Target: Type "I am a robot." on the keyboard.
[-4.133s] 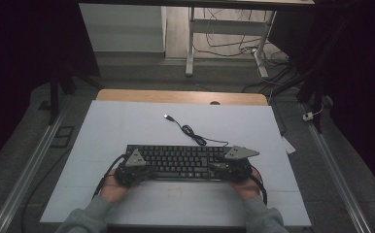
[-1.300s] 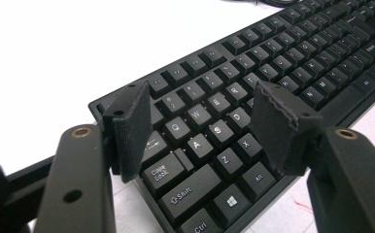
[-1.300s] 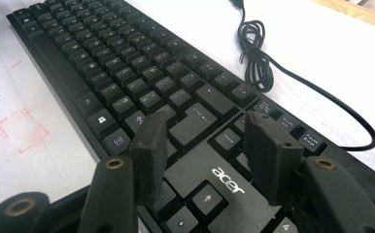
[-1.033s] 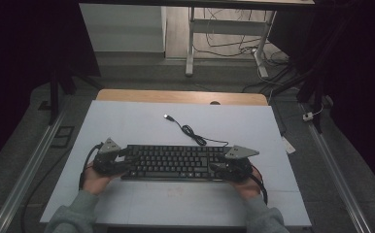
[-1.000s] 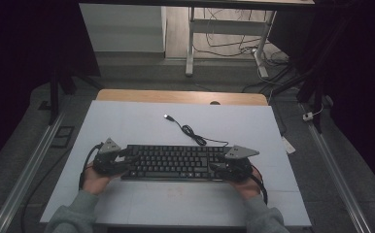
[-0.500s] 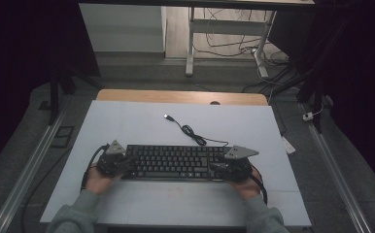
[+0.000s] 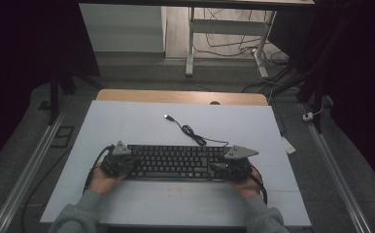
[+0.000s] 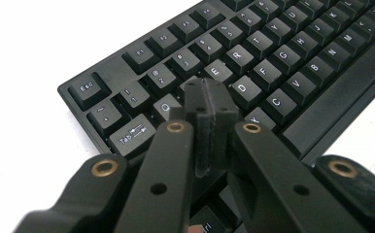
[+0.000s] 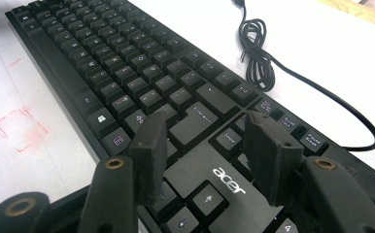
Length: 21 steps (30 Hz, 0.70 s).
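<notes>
Since four seconds back my left gripper has swung out off the left end of the keyboard and come in again, and within the last second its jaws have been closing; now they are pressed together with nothing between them, tips poised over the keys around Q and W near the Tab key in the left gripper view, though whether they touch a key I cannot tell. On the other side my right gripper has kept its place at the keyboard's right end, jaws standing apart and holding nothing, hanging over the plain patch with the maker's logo above the arrow keys. What the next move turns on, as I judge it, is the keyboard's long axis: it runs left to right, parallel to the near edge of the white mat and closer to that edge than to the far one, roughly centred between the mat's side edges. Each end of the keyboard lies right under one tool, so neither hand is nearer; the keys stretch away to the right from my left gripper and to the left from my right one. Its cable trails off the back toward the mat's far edge, the plug lying loose.
</notes>
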Motion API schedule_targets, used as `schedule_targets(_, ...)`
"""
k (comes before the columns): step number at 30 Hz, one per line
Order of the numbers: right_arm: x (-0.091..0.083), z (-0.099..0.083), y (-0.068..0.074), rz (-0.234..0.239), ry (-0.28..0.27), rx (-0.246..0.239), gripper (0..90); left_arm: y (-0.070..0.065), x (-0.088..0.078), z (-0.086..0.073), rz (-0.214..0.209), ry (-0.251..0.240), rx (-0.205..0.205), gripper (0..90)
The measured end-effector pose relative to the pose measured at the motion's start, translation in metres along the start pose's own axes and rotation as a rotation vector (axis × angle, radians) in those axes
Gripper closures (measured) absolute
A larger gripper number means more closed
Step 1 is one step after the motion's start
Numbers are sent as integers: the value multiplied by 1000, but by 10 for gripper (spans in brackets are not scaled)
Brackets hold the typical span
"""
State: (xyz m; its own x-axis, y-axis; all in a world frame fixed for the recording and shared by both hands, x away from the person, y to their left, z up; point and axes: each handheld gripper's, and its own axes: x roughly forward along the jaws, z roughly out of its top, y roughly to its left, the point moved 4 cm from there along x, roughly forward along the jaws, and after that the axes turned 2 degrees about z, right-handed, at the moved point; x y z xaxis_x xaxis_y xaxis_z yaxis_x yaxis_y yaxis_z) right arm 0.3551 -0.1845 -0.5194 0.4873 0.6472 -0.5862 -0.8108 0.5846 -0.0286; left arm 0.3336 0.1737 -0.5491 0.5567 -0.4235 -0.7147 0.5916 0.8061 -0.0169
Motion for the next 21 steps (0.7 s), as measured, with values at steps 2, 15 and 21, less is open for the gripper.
schedule_targets(2, 0, 0, 0, 0, 0, -1, 513, 0, 1, -1, 2, 4, 1, 882)
schedule_targets(15, 0, 0, 0, -2, 1, -2, 513, 0, 6, -3, 12, 28, 7, 883)
schedule_targets(21, 0, 0, 0, -1, -1, -3, 512, 0, 2, -1, 18, 2, 11, 884)
